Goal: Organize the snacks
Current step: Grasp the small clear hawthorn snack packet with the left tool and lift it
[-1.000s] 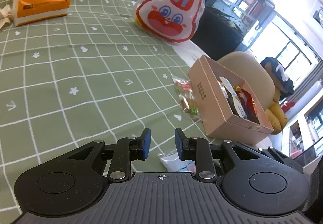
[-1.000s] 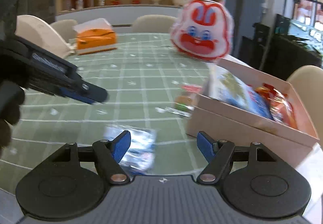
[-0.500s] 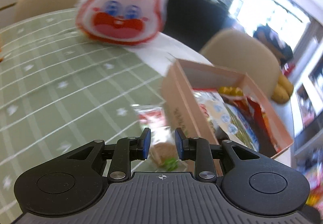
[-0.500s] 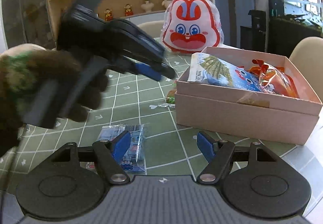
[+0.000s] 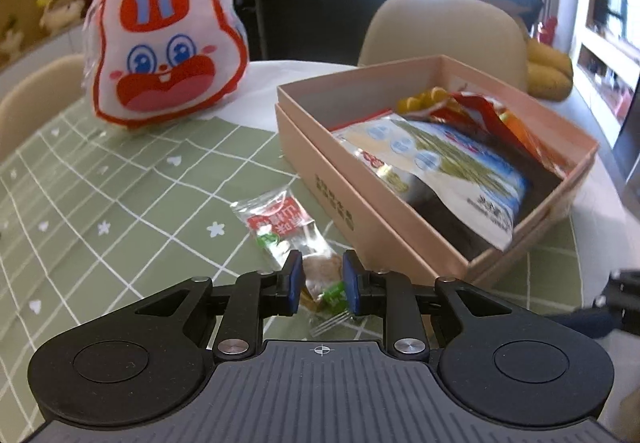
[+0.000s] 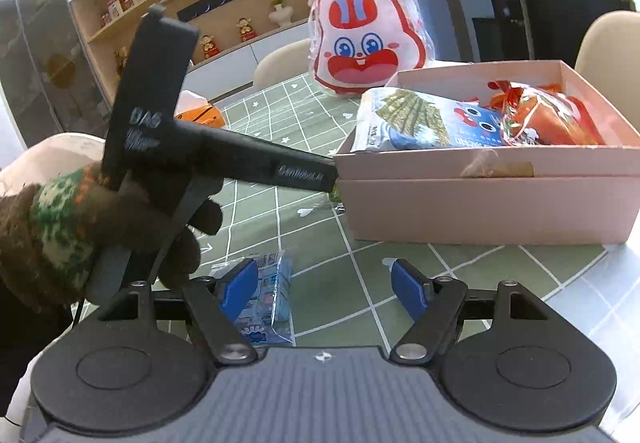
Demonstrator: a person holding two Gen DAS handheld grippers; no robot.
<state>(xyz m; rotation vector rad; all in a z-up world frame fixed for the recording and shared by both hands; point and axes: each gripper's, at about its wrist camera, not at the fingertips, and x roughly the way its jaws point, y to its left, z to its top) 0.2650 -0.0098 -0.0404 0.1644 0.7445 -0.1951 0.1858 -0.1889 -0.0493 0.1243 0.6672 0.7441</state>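
Beside the pink snack box [image 5: 384, 219], on the green checked tablecloth [image 5: 120, 203] — clear snack packet with red label [image 5: 280, 227], its near end between the fingers of the left gripper [image 5: 319, 277].

Left jaws: narrow and closing on the packet; no firm pinch evident yet.

Right gripper [image 6: 324, 285]: jaws wide, empty, above a blue snack packet [image 6: 266, 299].

Step in hand: pick-up of a loose snack.

Next move calls for a firm pinch, then a lift over the box wall — box already holds several bags.
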